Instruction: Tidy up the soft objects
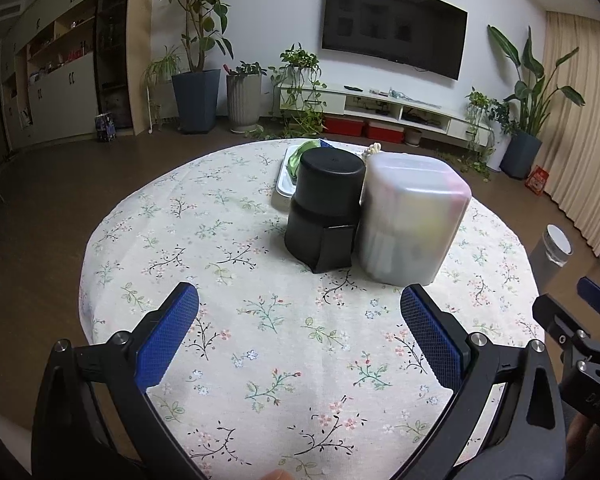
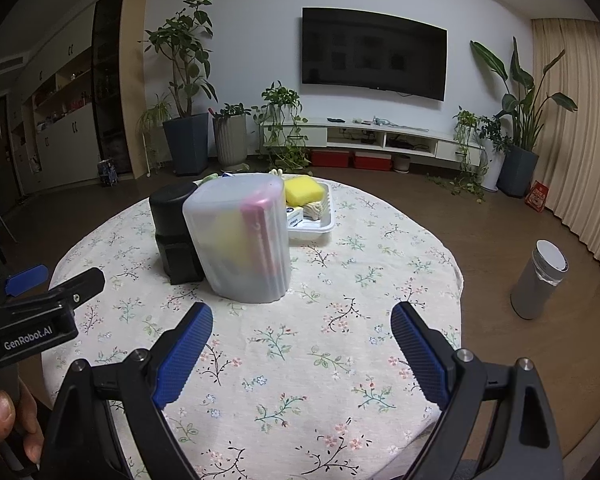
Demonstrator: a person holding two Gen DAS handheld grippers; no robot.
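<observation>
On the round floral-cloth table (image 1: 260, 320) stand a black cylindrical container (image 1: 324, 208) and, touching its right side, a frosted translucent box (image 1: 408, 216) with pink and yellow items showing through. Behind them lies a white tray (image 2: 314, 226) holding a yellow sponge (image 2: 304, 192), a cord bundle and green items (image 1: 302, 154). My left gripper (image 1: 300, 300) is open over bare cloth, short of both containers. My right gripper (image 2: 302, 316) is open too, just in front of the frosted box (image 2: 240, 240), nothing between its fingers. The black container (image 2: 172, 232) sits left of that box.
A grey cylindrical bin (image 2: 538, 280) stands on the wooden floor right of the table. Potted plants, a TV and a low cabinet line the far wall. In the right wrist view the left gripper's body (image 2: 32, 320) and a hand (image 2: 4, 420) show at left.
</observation>
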